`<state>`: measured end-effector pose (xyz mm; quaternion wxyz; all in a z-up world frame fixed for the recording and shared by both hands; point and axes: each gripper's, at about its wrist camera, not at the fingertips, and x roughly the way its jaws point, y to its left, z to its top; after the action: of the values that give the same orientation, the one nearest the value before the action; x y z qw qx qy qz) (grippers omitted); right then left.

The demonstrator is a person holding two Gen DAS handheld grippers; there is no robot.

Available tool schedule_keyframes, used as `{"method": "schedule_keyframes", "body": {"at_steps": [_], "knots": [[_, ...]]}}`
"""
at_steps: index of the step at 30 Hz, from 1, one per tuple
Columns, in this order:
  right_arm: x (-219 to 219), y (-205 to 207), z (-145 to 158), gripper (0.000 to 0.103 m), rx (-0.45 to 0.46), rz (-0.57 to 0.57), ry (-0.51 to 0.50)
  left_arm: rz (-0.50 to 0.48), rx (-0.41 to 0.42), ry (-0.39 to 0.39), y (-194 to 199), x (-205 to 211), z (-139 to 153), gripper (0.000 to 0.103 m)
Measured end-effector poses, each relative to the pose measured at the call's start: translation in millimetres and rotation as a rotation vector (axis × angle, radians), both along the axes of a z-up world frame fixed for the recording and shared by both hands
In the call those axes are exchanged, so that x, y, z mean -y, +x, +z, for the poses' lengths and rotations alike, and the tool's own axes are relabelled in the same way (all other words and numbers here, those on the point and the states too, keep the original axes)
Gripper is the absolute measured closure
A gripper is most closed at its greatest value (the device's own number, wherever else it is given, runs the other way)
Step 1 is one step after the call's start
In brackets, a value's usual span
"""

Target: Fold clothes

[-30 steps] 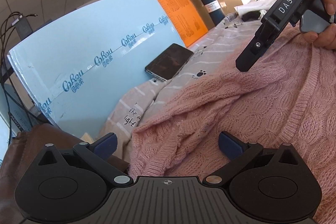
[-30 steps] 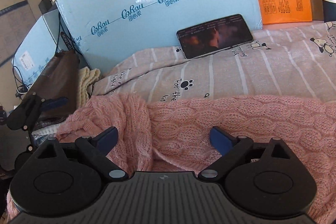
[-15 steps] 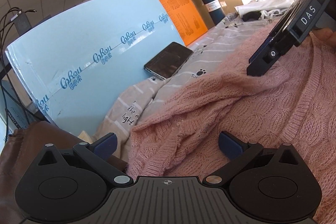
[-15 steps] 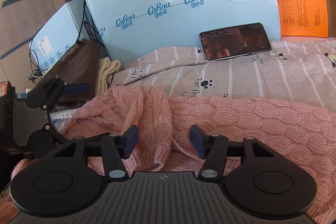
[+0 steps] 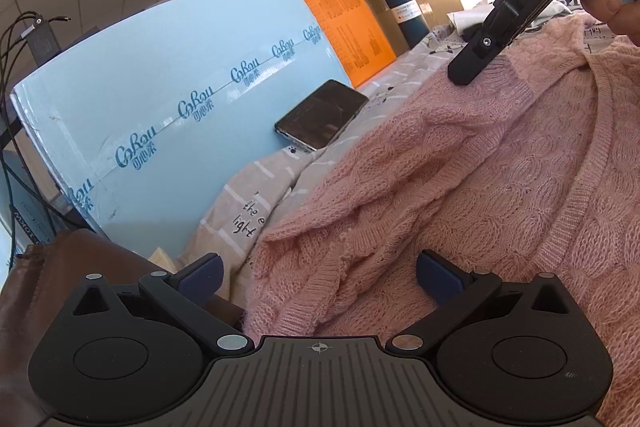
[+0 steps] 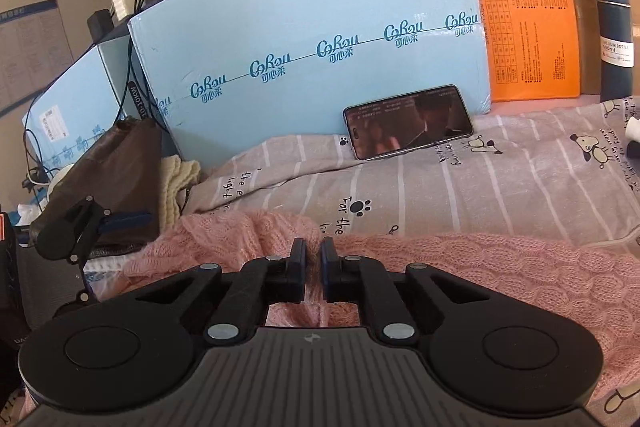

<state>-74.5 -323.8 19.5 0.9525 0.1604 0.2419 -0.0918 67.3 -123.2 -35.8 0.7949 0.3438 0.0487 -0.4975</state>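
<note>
Right tongs [image 6: 313, 259] pinched on pink cable-knit sweater [image 5: 460, 195] edge for folding; left tongs [image 5: 318, 273] spread, empty.

Right gripper [image 6: 313, 259] fingers pinch pink sweater [image 6: 480, 267].

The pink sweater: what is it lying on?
The pink sweater lies on a grey striped bedsheet printed with paws and dogs. What is beneath the sheet, and the sheet under the sweater itself, is covered.
</note>
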Motion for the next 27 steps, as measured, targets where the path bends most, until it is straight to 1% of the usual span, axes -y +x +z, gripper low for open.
{"method": "schedule_keyframes", "body": {"at_steps": [2,3,4,5,6,7,8,10,11,13,15,17,19,21,23,24,25,27], "knots": [[-3,3,-7,0.095,-0.047,-0.005,-0.010,-0.001,0.004,-0.003,-1,-1,0,0.000],[-2,3,-11,0.091,-0.065,-0.014,-0.005,-0.001,0.006,-0.005,-1,-1,1,0.000],[1,-2,-11,0.073,-0.058,-0.038,0.001,-0.002,0.009,-0.006,-1,-1,1,0.000],[4,-8,-11,0.059,-0.052,-0.061,0.006,-0.011,0.002,-0.028,-1,-5,4,0.000],[8,-15,-11,0.037,-0.043,-0.089,0.009,-0.024,-0.008,-0.058,-1,-9,8,0.000],[17,-28,-5,0.033,-0.018,-0.138,0.001,-0.037,-0.018,-0.088,-1,-14,13,0.000],[25,-42,0,0.033,0.008,-0.186,-0.008,-0.055,-0.053,-0.133,2,-20,20,0.000],[44,-69,10,0.027,0.056,-0.287,-0.026,-0.057,-0.141,-0.221,12,-30,37,0.000],[56,-84,15,0.027,0.063,-0.359,-0.039,-0.053,-0.184,-0.263,17,-35,46,0.000],[81,-115,20,0.026,0.056,-0.506,-0.068,0.004,-0.263,-0.330,30,-35,65,0.000],[105,-148,23,0.026,0.057,-0.647,-0.084,0.056,-0.352,-0.357,45,-26,77,0.000],[126,-176,22,0.026,0.061,-0.767,-0.070,0.081,-0.435,-0.326,63,-7,81,0.000],[149,-199,17,0.026,0.055,-0.852,-0.016,0.122,-0.468,-0.273,78,14,77,0.000],[163,-206,8,0.026,0.037,-0.847,0.056,0.160,-0.503,-0.216,92,32,68,0.000],[177,-212,-1,0.026,0.019,-0.839,0.126,0.175,-0.554,-0.170,101,46,57,0.000],[181,-209,-6,0.026,0.008,-0.823,0.146,0.176,-0.567,-0.144,103,51,52,0.000],[185,-204,-10,0.026,-0.013,-0.816,0.152,0.177,-0.574,-0.115,104,57,47,0.000],[190,-190,-19,0.026,-0.058,-0.802,0.165,0.196,-0.552,-0.044,101,65,37,0.000]]}}
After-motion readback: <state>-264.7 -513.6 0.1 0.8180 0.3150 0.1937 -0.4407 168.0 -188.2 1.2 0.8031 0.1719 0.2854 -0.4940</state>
